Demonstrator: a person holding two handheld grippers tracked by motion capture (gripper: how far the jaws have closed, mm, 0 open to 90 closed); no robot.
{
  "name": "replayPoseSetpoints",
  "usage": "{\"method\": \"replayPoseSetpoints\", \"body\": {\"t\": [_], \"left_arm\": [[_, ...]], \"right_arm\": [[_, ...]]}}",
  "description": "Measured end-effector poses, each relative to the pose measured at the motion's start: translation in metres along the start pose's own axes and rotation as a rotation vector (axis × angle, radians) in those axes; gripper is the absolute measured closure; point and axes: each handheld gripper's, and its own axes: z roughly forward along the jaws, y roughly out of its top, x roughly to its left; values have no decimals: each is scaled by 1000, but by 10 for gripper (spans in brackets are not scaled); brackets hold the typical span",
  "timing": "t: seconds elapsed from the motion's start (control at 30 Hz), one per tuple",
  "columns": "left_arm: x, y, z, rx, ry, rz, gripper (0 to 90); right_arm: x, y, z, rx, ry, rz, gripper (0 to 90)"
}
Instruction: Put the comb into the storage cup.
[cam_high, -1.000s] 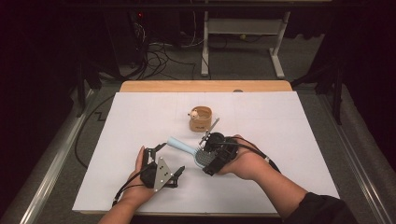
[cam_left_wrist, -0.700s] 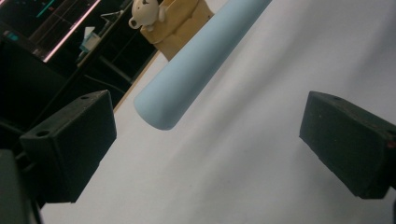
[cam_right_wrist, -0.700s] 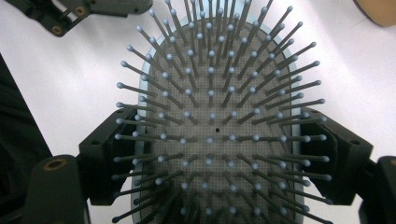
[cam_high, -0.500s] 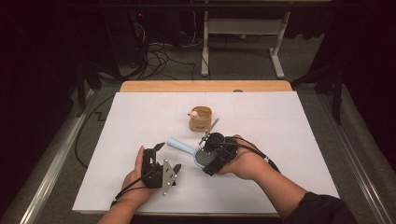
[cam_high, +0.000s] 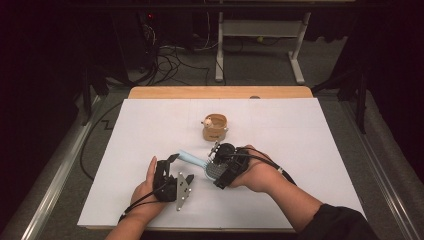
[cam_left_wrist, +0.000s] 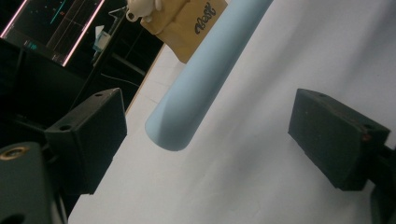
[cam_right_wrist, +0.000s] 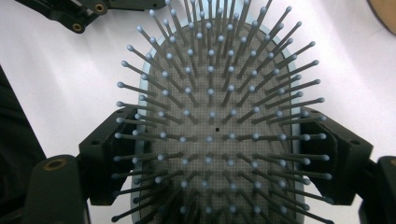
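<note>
Brush (cam_high: 207, 167) head clamped between the right gripper (cam_high: 220, 170) jaws, bristles facing that gripper's camera; its pale blue handle (cam_left_wrist: 205, 74) sticks out toward the left gripper (cam_high: 167, 165). Left jaws stand wide and have just been closing; the handle's butt end lies between them, touching neither pad as far as the left gripper view shows. Pads (cam_left_wrist: 336, 135) are clear of it on both sides.

Both grippers sit near the front of the white sheet (cam_high: 310, 135). Beyond the right gripper stands a tan cup (cam_high: 215, 127), a small white figure at its rim, apart from the brush.

Progress, judged: this looks like a handover or a two-handed hold of the brush, part done. Right grip is secure; left grip is not yet made. Left to do: close the left jaws on the handle. Whether the brush then goes to the cup cannot be told.
</note>
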Motion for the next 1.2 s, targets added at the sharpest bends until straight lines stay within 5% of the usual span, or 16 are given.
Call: {"method": "replayPoseSetpoints", "body": {"t": [0.33, 1.2], "left_arm": [[-1, 4, -3, -41, -8, 3, 155], [-3, 6, -1, -46, -19, 0, 175]], "right_arm": [[4, 6, 1, -1, 6, -10, 208], [14, 20, 11, 15, 35, -45, 208]]}}
